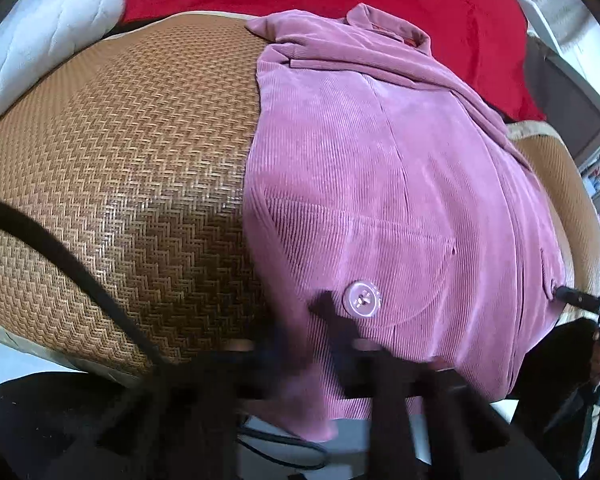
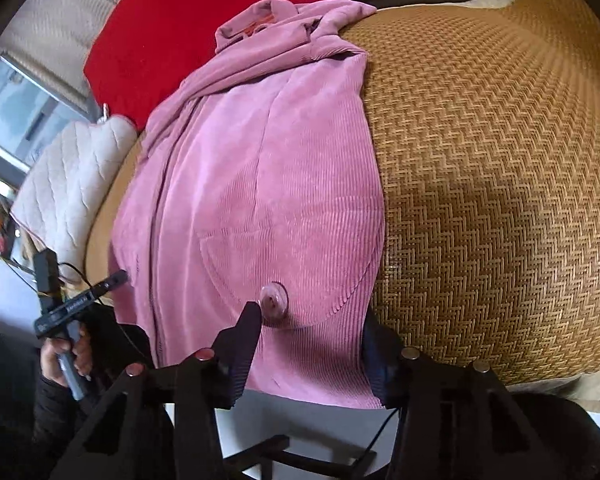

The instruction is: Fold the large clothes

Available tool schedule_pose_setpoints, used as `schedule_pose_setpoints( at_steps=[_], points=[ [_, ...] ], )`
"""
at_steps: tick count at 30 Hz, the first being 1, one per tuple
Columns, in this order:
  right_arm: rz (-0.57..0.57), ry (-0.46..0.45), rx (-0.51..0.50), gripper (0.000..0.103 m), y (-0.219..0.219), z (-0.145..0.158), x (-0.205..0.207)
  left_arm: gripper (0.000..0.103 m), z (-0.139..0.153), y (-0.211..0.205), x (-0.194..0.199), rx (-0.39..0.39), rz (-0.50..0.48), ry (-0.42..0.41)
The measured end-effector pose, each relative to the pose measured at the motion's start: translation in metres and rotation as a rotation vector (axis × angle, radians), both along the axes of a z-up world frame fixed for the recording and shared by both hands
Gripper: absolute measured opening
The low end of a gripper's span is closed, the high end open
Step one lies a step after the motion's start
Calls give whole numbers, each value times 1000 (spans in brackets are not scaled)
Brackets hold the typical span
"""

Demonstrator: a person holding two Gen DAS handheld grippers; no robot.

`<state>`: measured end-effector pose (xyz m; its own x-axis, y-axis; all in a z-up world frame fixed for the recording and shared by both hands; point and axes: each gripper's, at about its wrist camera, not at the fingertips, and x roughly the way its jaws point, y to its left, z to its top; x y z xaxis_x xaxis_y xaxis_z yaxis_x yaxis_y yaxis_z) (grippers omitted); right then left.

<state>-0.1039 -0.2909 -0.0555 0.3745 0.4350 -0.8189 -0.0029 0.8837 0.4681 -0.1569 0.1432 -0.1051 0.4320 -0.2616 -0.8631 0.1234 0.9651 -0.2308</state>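
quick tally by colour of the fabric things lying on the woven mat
pink: 1, the corduroy jacket
red: 1, the red blanket
white: 1, the quilted pillow
total: 3

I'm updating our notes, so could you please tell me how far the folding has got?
Done: the pink jacket lies on the woven mat with its sides apparently folded in to a narrow strip. In hand: the left tongs are shut on the near hem; the right tongs straddle it, open. Remaining: folding it crosswise toward the collar.
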Motion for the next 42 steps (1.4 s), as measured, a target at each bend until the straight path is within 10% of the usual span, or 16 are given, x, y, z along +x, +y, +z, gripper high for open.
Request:
schedule_pose_setpoints(
  at_steps=[3, 9, 19, 24, 26, 29, 32, 34, 42],
  points=[
    [-20, 28, 50, 11, -9, -3, -1, 5, 8, 2, -4, -42, -1, -22],
    [-51, -79, 243, 11, -30, 32, -15, 4, 57, 32, -22, -179, 32, -165],
    [-85, -29, 311, 11, -39, 8, -19, 4, 31, 30, -12, -165, 39, -102],
    [-104, 46, 237, 33, -41, -6, -13, 4, 16, 29, -3, -111, 50, -55],
    [-94, 53, 208, 82, -35, -7, -15, 6, 16, 26, -2, -92, 40, -53],
    [-54, 26, 169, 83, -22, 0, -18, 30, 10, 17, 2, -65, 18, -36],
    [-50, 50, 107, 70, -15, -4, -17, 45, 2, 9, 6, -51, 8, -5],
    [-53, 73, 101, 9, -13, -5, -17, 12, 3, 5, 5, -37, -15, -16],
    [-89, -71, 337, 9, -37, 47, -39, 6, 63, 33, -5, -266, 1, -177]
  ],
)
